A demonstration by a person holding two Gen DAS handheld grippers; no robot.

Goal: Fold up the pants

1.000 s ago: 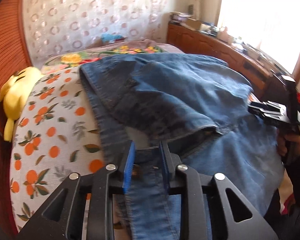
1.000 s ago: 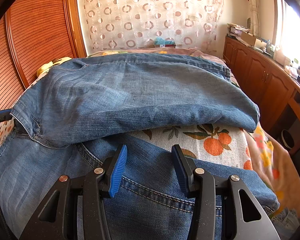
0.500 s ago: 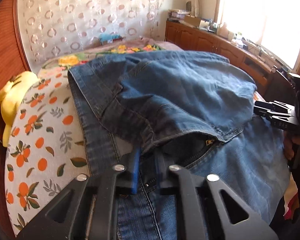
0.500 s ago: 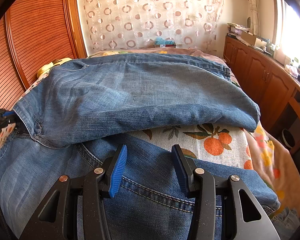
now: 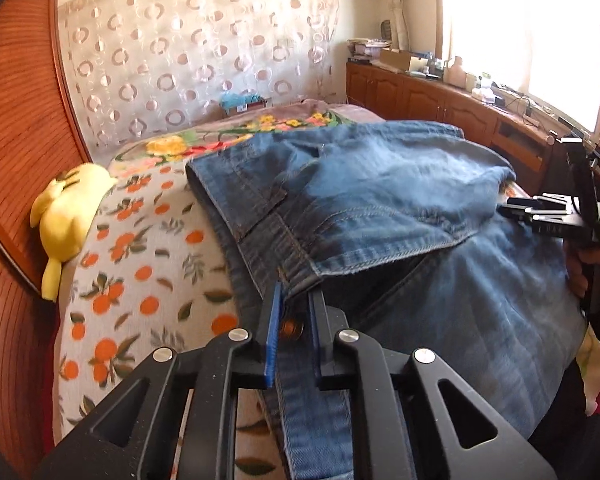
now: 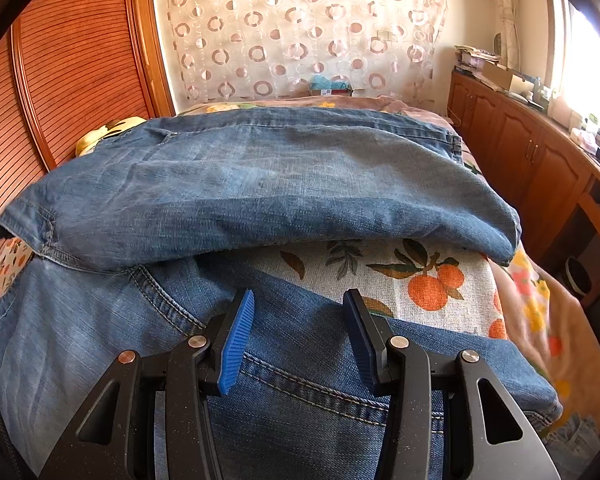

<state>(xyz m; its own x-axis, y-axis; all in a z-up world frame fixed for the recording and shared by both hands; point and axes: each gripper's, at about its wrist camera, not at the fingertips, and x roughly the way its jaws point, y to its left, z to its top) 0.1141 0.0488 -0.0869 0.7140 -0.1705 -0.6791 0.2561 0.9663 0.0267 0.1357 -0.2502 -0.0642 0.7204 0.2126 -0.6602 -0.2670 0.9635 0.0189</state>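
Observation:
Blue jeans (image 5: pixel 380 200) lie across the bed, one part folded back over the rest. My left gripper (image 5: pixel 296 300) is shut on the waistband edge, with the copper button (image 5: pixel 292 326) between its blue pads; the folded layer's hem reaches its fingertips. In the right wrist view the jeans (image 6: pixel 280 184) fill the middle, and my right gripper (image 6: pixel 299 300) stands open just above the denim with nothing pinched. From the left wrist view the right gripper (image 5: pixel 516 204) shows side-on at the right, held by a hand (image 5: pixel 588 272).
The bedspread (image 5: pixel 148 264) has an orange-fruit print. A yellow plush toy (image 5: pixel 66 208) lies at the bed's left edge against the slatted wooden wardrobe (image 6: pixel 80 60). Wooden cabinets (image 6: pixel 532 152) with clutter on top run along the right wall. A patterned curtain (image 6: pixel 300 28) hangs behind.
My left gripper closed on the waistband by the button, and the folded layer's hem now lies at its fingertips. The right gripper has not moved.

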